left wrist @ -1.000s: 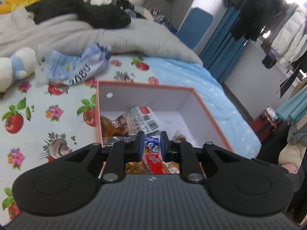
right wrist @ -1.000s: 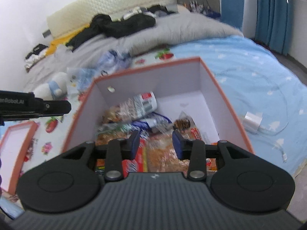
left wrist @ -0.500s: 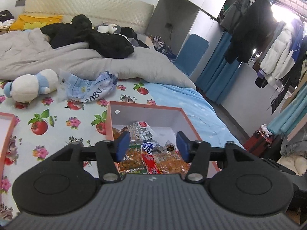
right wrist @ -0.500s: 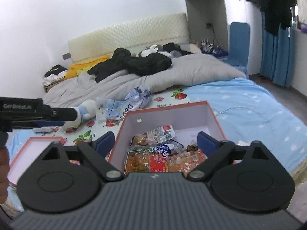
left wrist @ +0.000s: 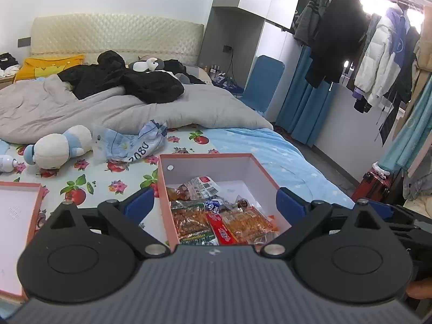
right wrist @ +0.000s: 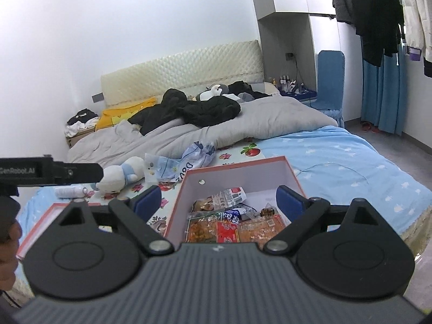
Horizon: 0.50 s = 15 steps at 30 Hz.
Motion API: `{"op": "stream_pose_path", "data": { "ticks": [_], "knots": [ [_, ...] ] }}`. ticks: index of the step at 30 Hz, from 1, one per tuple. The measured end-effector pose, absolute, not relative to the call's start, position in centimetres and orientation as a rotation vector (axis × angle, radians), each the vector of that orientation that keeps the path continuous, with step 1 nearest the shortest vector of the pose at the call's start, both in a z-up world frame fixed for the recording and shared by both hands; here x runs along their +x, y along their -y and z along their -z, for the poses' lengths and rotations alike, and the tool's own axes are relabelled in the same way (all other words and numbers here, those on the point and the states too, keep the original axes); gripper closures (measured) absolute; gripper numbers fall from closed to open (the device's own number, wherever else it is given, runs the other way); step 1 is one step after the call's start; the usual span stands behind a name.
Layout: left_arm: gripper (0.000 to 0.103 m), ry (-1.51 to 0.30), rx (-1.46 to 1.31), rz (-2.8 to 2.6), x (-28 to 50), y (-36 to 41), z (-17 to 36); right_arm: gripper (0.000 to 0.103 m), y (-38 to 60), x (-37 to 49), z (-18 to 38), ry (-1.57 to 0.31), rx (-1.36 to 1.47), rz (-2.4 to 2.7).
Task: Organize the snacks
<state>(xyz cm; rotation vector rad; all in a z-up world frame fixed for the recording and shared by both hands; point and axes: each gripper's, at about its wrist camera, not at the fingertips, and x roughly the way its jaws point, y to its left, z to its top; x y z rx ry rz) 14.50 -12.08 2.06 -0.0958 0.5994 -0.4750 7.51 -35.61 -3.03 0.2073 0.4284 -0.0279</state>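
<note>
An orange-rimmed box (left wrist: 216, 168) (right wrist: 237, 174) with white inner walls sits on the flowered sheet, and several snack packets (left wrist: 224, 224) (right wrist: 235, 229) lie in its near half. My left gripper (left wrist: 214, 202) hangs above and in front of the box, its jaws opening wide, nothing between them. My right gripper (right wrist: 219, 198) is open beside it, also raised over the box's near edge and empty. The box lid (left wrist: 16, 216) (right wrist: 44, 220) lies upturned to the left. The left gripper's black body (right wrist: 54, 171) shows at the left of the right wrist view.
Beyond the box lie a crumpled blue-white plastic bag (left wrist: 132, 145), a white plush toy (left wrist: 59, 148) and a small white bottle (left wrist: 6, 163). A grey duvet (left wrist: 81, 113) with black clothes fills the far bed. A white cable (right wrist: 332, 167) lies on the blue sheet right of the box.
Both grippers rose and pulled back from inside the box. Their jaws went from nearly closed over the snacks to wide open. The packets stayed in the box.
</note>
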Motion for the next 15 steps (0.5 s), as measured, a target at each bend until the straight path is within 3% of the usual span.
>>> {"op": "stream_pose_path", "data": {
  "ticks": [15],
  "knots": [
    [0.003, -0.635, -0.057, 0.446, 12.5, 11.7, 1.7, 0.01, 34.1, 5.0, 5.9, -0.446, 0.209, 0.055]
  ]
}}
